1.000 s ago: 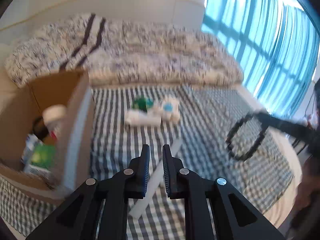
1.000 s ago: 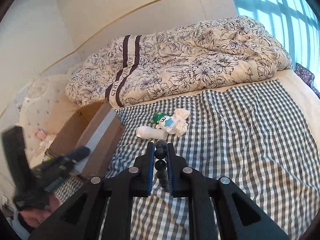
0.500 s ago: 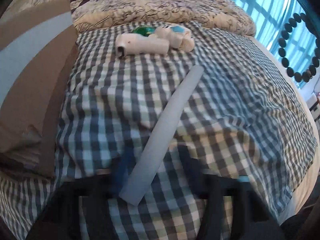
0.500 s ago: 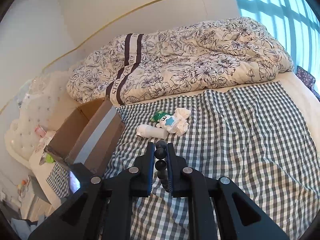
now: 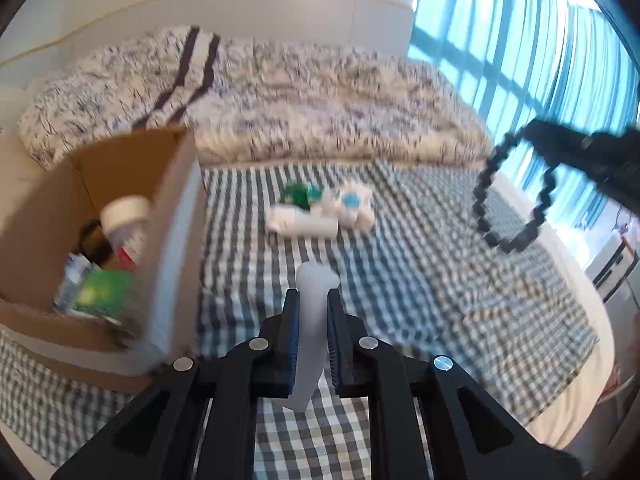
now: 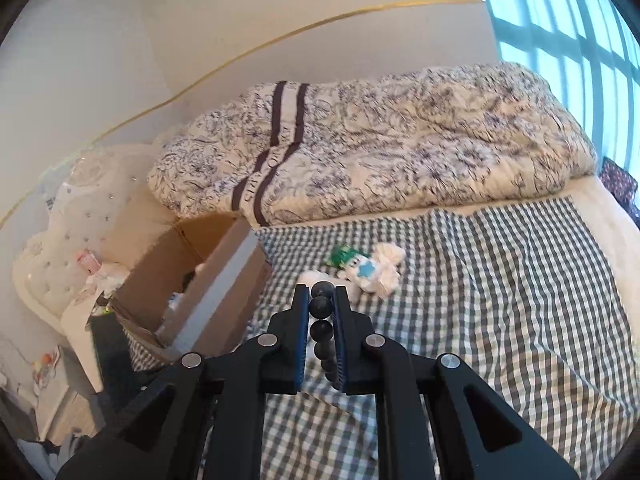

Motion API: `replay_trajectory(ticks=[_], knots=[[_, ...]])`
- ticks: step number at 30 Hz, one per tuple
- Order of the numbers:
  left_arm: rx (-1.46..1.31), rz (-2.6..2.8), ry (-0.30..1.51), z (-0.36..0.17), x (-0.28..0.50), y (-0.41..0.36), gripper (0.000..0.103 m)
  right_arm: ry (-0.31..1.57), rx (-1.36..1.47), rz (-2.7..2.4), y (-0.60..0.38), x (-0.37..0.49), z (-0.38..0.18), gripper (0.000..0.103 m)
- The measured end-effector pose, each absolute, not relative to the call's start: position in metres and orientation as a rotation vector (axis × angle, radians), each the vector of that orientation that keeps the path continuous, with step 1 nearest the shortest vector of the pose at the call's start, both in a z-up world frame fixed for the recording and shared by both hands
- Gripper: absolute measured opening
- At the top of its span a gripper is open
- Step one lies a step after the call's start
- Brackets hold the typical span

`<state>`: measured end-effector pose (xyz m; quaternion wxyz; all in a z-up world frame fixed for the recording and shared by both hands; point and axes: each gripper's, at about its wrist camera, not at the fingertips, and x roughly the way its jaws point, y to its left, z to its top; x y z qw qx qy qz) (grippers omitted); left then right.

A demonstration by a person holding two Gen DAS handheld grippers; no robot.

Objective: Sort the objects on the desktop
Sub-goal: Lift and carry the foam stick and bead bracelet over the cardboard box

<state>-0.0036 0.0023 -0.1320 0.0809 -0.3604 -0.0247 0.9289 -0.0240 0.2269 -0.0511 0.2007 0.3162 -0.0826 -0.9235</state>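
My left gripper [image 5: 313,300] is shut on a pale blue-grey flat strip [image 5: 310,344], which stands up between the pads, off the checked sheet. My right gripper [image 6: 322,300] is shut on a black bead bracelet [image 6: 321,320]. In the left wrist view that bracelet [image 5: 508,200] hangs as a loop from the right gripper, at the right and above the bed. A white tube [image 5: 304,222], a green packet [image 5: 298,194] and a white soft toy with a blue star [image 5: 354,202] lie together mid-bed. An open cardboard box [image 5: 120,168] stands at the left.
The box [image 6: 224,280] holds a white-capped jar [image 5: 126,216], a green packet [image 5: 104,292] and other items. A flowered quilt [image 6: 380,140] is heaped along the far side of the bed. Blue curtains [image 5: 520,40] hang at the right, and a cluttered bedside shelf [image 6: 48,368] stands at the left.
My left gripper dipped to the strip lying on the sheet, closed on it and came back up with it. My right gripper rose a little with the bracelet.
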Motion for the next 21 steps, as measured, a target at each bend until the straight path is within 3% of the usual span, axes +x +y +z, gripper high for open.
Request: replay_trajectory(ticks=[8,21], knots=[[-0.915,2.898,-0.105,-0.066,0.018,-0.035,0.013,-0.184,0.796,-2.568,0.19,-0.019,-0.019,0.011],[-0.785,3.084,-0.202,-0.014,0.027,-0.107,0.013,-0.141,0.67,-2.506,0.128,-0.021,0.024,0.011]])
